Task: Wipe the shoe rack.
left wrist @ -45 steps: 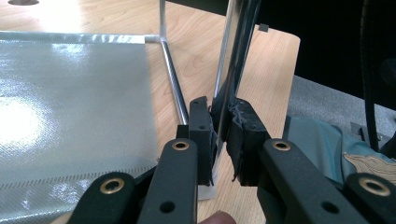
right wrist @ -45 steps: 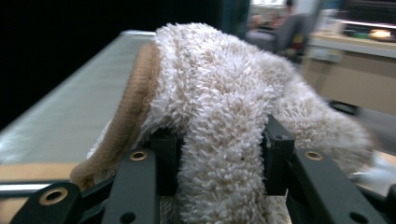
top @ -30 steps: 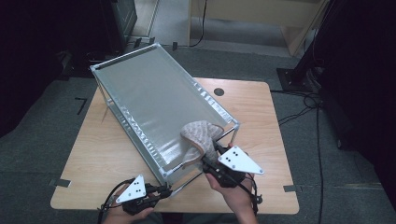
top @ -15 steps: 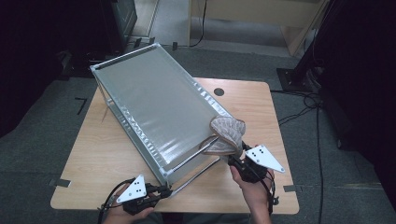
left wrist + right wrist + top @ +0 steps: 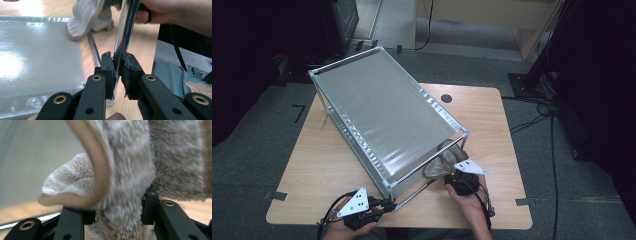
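At the near right corner of the two-tier rack (image 5: 387, 120), the right tongs (image 5: 451, 172) are gripping a fluffy striped slipper (image 5: 443, 161), which is hanging low beside the corner post, roughly at five o'clock from the middle of the upper fabric shelf (image 5: 377, 107) in the high view. From those tongs the slipper is lying ahead at about eleven o'clock, its long axis running from the tongs toward the gap between the two tiers, toe end leading; in the right gripper view the plush body (image 5: 130, 182) is sitting pinched between the two black jaws, with the tan sole edge curling to the left. The left tongs (image 5: 384, 204) are closed tight on a chrome bar (image 5: 125, 37) at the rack's near corner, at seven o'clock from the slipper, steadying the frame on the counter (image 5: 492, 130). Judging from this, the coming move is turning on the lower shelf (image 5: 37, 57) lying at ten o'clock from the slipper: the right hand (image 5: 469, 200) is much the nearer one and seems to be lining the slipper up to slide it in under the upper tier, past the front rail.
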Tool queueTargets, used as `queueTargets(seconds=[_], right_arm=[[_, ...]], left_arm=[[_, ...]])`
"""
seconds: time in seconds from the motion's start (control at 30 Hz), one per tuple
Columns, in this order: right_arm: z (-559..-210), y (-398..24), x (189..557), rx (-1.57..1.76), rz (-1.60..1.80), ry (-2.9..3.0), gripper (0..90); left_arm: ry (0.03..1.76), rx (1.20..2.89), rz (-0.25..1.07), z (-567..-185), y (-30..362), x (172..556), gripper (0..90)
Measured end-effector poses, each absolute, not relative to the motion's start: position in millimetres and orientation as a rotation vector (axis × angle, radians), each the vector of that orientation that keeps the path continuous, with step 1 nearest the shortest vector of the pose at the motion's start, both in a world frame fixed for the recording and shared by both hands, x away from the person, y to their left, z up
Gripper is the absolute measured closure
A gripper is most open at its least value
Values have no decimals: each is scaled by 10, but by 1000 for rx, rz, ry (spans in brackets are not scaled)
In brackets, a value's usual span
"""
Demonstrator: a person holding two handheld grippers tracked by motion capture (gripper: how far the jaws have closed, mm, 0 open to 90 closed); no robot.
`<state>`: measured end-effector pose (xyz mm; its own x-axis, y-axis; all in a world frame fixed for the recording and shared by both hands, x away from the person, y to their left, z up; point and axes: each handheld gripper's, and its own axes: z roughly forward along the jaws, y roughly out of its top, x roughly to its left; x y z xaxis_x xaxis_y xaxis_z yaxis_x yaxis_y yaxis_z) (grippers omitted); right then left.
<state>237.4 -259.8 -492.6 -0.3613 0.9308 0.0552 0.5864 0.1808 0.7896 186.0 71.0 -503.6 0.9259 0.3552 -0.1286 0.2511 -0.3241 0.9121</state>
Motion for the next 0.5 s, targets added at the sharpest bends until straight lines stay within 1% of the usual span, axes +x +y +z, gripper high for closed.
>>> queueTargets(seconds=[0.13, 0.33, 0.4, 0.5], right_arm=[[-4974, -2412, 2348, 1344, 1016, 2098, 573], [-5003, -2209, 2268, 1242, 1114, 2196, 547], [-5003, -2148, 2239, 1192, 1147, 2235, 544], [-4991, -2063, 2198, 1116, 1183, 2285, 527]], left_arm=[[451, 1922, 103, -5034, 711, 1863, 800], [463, 1918, 115, -5028, 704, 1849, 787], [472, 1902, 109, -5016, 714, 1854, 764], [487, 1844, 84, -4981, 754, 1859, 706]])
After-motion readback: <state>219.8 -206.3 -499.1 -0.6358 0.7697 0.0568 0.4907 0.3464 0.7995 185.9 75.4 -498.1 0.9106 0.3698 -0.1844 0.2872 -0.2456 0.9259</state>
